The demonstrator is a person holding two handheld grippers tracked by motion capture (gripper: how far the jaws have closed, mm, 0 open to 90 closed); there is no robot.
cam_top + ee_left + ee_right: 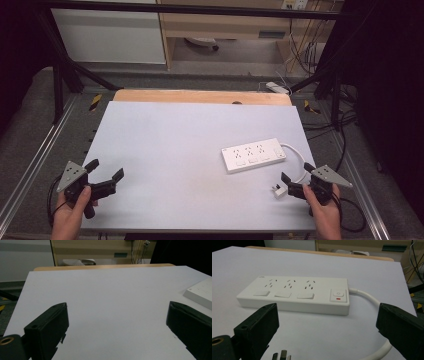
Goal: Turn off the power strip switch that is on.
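A white power strip [253,155] lies flat on the white table [165,150], right of the table's middle. Its top face carries three socket groups with three rocker switches below them, and one main switch [338,295] with a red mark at the cable end. A white cable [298,160] leaves that end of the strip, loops toward the table's near edge and ends in a white plug [278,191] lying on the table surface, on the near side of the strip and apart from it.

The right gripper [297,181] is held in the person's right hand [324,210], near the strip's cable end, just beside the plug. Its jaws stand wide apart and grip nothing. In the right gripper view the strip lies beyond the jaws, and the plug's prongs [282,356] show between them at the bottom edge.

The left gripper [105,170] is held in the left hand [72,212], well apart from the strip, at the table's near left corner. Its jaws also stand wide apart and empty. In the left gripper view one corner of the strip shows at the right edge.
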